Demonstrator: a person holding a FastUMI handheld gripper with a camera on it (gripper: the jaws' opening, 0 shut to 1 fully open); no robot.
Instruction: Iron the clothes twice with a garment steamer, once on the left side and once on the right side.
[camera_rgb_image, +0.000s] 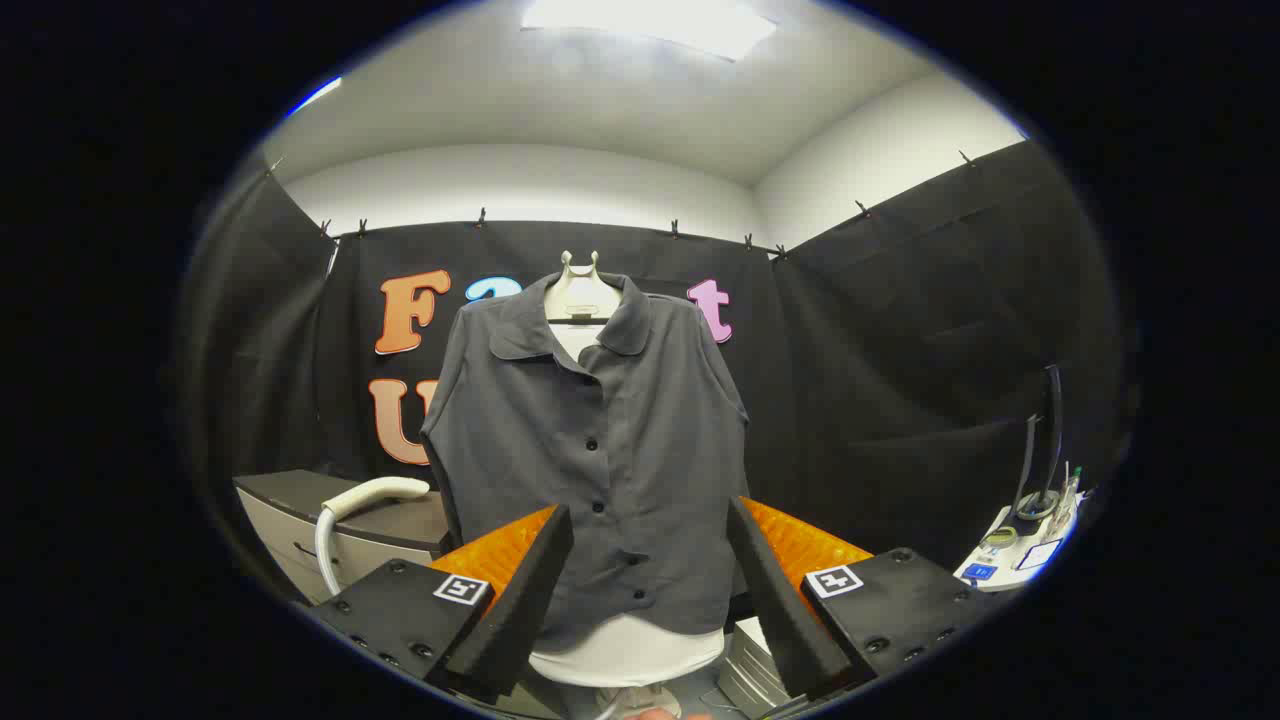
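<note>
**Gripper wide and idle before the hung shirt**

Here the gripper (650, 580) has its two fingers spread well apart, with nothing between them and neither one touching anything. Beyond them, straight ahead, a dark grey button-up shirt (600, 450) hangs on a pale dress form (582, 295), whose forked neck piece sticks up above the open collar. The shirt is buttoned down its front, a row of small dark buttons running along the placket, and its hem ends above the form's white lower part (625, 655), which shows between the fingertips. The shirt hangs clear of the fingers, a little way ahead of them.

To the left of the shirt stands a low cabinet (300, 525) with a dark top and light drawer fronts. On its top, near the front edge toward the shirt, lies the garment steamer's white handle (375, 493), lying flat, with its pale hose (325, 555) curving down over the cabinet's front. The steamer is well apart from the fingers and not held.

Off to the right, a small white table (1015, 555) carries a dark upright stand (1040, 450) and a few small items too tiny to make out. By the base of the dress form, just beside the right finger, sits a light grey ribbed box (745, 670), partly hidden.
</note>
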